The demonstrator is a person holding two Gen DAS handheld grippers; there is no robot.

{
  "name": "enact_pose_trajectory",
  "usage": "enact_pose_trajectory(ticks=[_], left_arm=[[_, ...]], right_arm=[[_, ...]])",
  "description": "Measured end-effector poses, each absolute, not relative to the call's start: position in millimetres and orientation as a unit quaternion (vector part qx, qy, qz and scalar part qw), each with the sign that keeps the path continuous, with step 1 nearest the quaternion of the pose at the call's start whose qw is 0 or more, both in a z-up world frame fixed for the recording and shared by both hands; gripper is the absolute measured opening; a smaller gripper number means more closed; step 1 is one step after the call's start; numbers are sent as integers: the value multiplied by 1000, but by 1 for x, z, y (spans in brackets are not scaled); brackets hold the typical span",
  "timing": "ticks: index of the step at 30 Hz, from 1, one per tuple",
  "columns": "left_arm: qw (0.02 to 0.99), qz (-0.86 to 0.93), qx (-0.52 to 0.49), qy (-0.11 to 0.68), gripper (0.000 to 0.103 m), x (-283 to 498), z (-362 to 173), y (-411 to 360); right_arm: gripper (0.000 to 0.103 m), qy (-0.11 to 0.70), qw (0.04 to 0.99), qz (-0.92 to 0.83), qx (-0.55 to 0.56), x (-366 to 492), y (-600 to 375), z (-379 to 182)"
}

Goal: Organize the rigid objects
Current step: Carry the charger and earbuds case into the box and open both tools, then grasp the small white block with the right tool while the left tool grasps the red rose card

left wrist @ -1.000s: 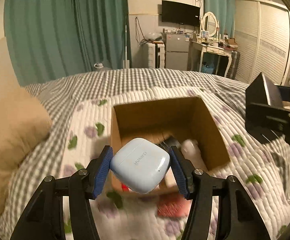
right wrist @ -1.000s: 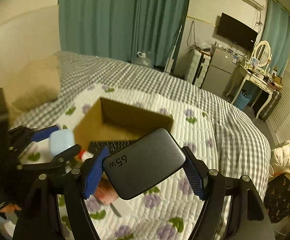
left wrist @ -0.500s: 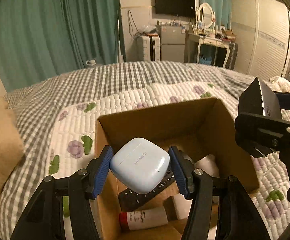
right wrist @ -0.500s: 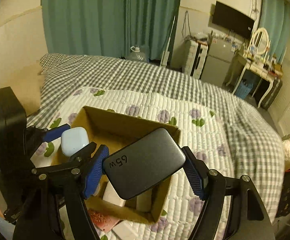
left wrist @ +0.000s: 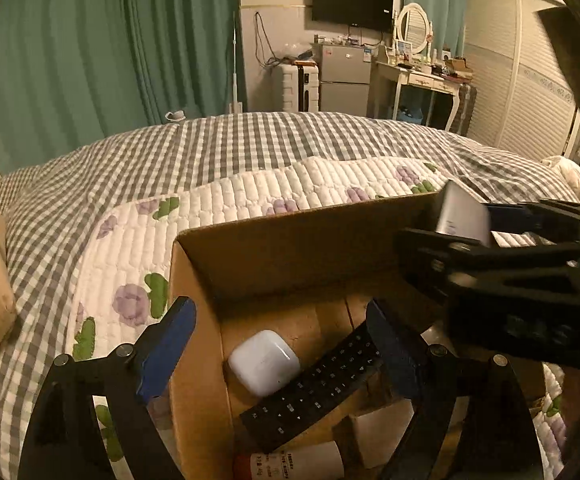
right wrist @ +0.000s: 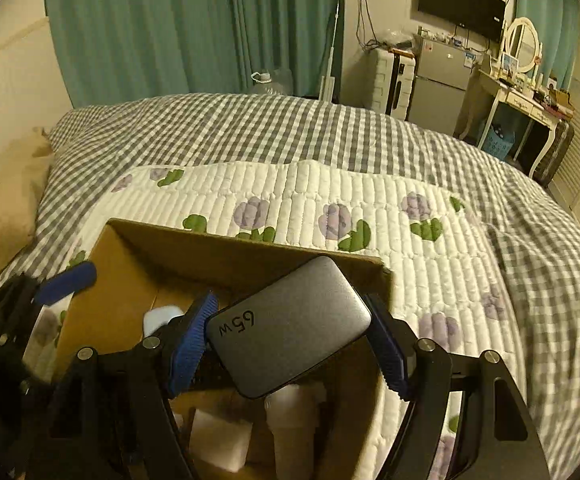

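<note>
The left gripper (left wrist: 282, 344) stood wide apart with nothing between its blue pads, poised over the near left corner of the cardboard box (left wrist: 290, 240). Just ahead of it and between its fingers, on the box floor, lay the earbud case (left wrist: 264, 362): a small, rounded, glossy pale-blue shell, resting on its side and touching the black remote (left wrist: 313, 390) that ran aslant to its right. Nearer the gripper's base lay a white tube with a red cap (left wrist: 290, 466) and a white block (left wrist: 381, 432).

The right gripper (right wrist: 290, 344) was clamped on the charger (right wrist: 290, 326), a dark grey, matte, rounded-corner slab marked "65 w", tilted with its far right corner raised. It was held above the box's right half, over the white bottle (right wrist: 293, 416) and the white block (right wrist: 220, 444) below the fingers. To its left the earbud case (right wrist: 162, 316) showed partly behind the left pad.

The box sat on a white quilt with purple flowers (right wrist: 369, 208), spread on the grey checked bed (right wrist: 250, 128).
</note>
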State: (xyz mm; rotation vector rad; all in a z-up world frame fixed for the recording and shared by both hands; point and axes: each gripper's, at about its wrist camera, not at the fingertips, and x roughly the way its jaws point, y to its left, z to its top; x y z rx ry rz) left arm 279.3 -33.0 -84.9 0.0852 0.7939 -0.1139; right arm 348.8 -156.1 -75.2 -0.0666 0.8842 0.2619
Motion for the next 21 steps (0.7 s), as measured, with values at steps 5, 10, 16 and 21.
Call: enact_pose_trajectory(ticks=[5, 10, 16, 21], left_arm=[[922, -53, 46, 380, 89, 265, -77, -33], [929, -52, 53, 363, 95, 227, -56, -33], [941, -55, 55, 328, 103, 174, -21, -30], [949, -55, 51, 307, 103, 132, -1, -23]], right_arm=[[75, 418, 900, 122, -27, 352, -157, -72], [78, 398, 911, 110, -6, 331, -177, -34], [92, 362, 926, 107, -21, 264, -200, 15], [95, 349, 931, 100, -43, 206, -210, 31]])
